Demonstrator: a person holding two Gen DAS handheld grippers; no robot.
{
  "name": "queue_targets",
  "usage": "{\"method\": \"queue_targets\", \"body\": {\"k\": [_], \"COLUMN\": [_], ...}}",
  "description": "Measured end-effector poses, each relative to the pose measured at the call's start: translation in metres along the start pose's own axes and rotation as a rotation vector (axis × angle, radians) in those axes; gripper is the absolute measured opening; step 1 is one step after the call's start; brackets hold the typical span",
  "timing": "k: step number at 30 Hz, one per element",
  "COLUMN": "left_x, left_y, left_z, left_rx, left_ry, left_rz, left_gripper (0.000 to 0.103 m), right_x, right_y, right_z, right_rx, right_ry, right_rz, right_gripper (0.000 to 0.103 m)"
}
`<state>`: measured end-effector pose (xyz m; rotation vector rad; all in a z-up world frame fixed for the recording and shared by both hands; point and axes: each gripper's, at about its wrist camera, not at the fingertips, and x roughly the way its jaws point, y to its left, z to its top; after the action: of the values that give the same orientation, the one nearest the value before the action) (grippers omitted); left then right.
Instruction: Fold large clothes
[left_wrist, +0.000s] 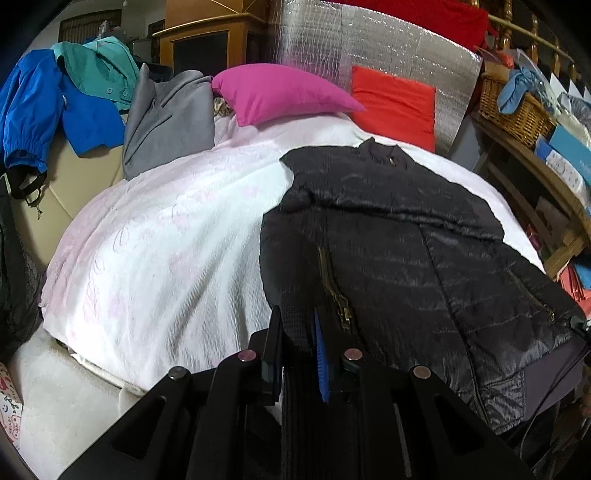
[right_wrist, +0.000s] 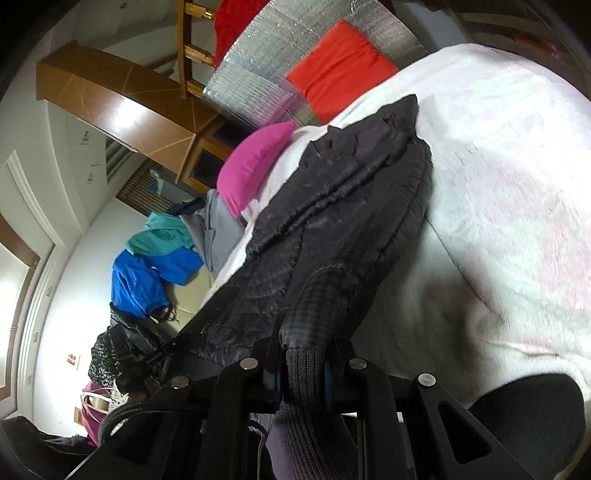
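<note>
On the bed (left_wrist: 177, 236), the black jacket (left_wrist: 406, 251) stretches ahead of each hand-held gripper: left (left_wrist: 299, 354) and right (right_wrist: 304, 365) both clamp its ribbed hem.

Blanket (left_wrist: 177, 236) left of jacket (left_wrist: 399, 258) lies open.

a pink pillow (left_wrist: 280, 92) and red cushion (left_wrist: 393, 105) lie at the head of the white blanket (left_wrist: 166, 236), wicker basket (left_wrist: 517, 110) aside.

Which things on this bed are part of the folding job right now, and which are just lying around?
In the job:
- black quilted puffer jacket
- left gripper, jaws shut on its ribbed hem
- right gripper, jaws shut on its ribbed cuff
- white and pink blanket, the work surface

Lying about:
- magenta pillow
- red cushion
- grey coat
- blue jacket
- teal shirt
- wicker basket
</note>
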<state>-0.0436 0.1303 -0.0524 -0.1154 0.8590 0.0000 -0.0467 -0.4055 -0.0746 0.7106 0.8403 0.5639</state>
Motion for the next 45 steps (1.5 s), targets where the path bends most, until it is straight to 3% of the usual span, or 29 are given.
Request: {"method": "queue_targets", "body": {"k": [16,45], "left_x": [0.006,0.022], "left_y": [0.004,0.007], "left_z": [0.041,0.047], "left_rx": [-0.057,-0.079], "left_ry": [-0.067,-0.048], "left_rz": [-0.059,-0.052], "left_gripper": [0.016,0.016], "right_x": [0.001,0.008], "right_y": [0.011,0.0], "right_z": [0.031,0.035], "right_rx": [0.001,0.034], "right_ry": [-0.066,-0.086], "right_rz": [0.048,0.053], "right_gripper": [0.017,0.017]}}
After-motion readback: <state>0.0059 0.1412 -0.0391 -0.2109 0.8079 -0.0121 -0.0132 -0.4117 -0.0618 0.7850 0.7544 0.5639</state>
